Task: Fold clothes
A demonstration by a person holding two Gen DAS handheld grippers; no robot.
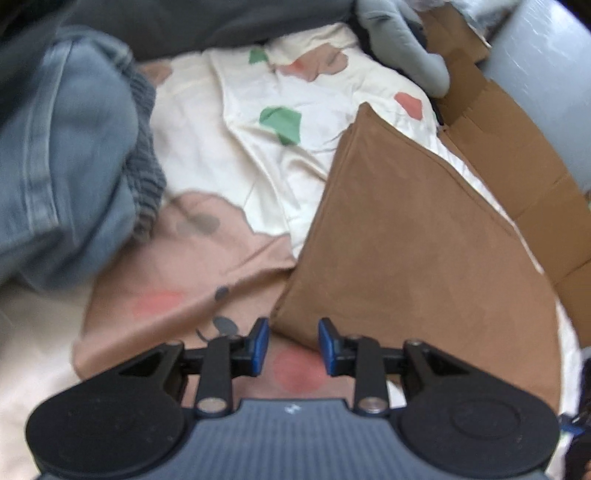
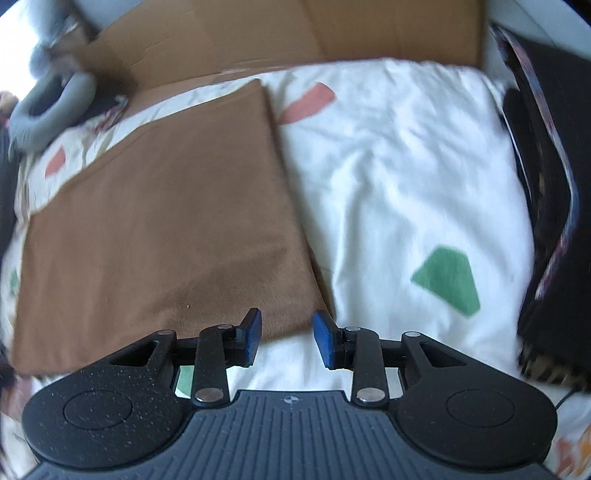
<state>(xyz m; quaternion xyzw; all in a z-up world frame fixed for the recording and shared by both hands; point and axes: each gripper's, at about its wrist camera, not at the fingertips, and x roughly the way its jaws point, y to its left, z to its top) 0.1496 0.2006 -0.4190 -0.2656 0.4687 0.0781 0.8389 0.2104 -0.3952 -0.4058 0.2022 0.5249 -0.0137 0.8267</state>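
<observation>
My brown garment (image 2: 162,221) lies folded into a flat rectangle on the bed (image 2: 388,177), its edges fairly square and its surface smooth, so I judge this 1 piece done or nearly so. My right gripper (image 2: 287,338) hovers just over its near right corner, jaws spread apart and holding nothing. My left gripper (image 1: 293,347) is likewise released, its blue pads parted around the near corner of the same brown cloth without pinching it, as far as I can tell.

What is left looks like more than what is finished. A heap of blue jeans (image 1: 62,147) with a grey knit piece (image 1: 146,162) sits unfolded on the bed at the left, well apart from the brown rectangle. A dark stack (image 2: 546,229) lies at the bed's right edge; I cannot tell whether it is folded clothing. A cardboard sheet (image 2: 295,33) stands along the far side of the bed.
</observation>
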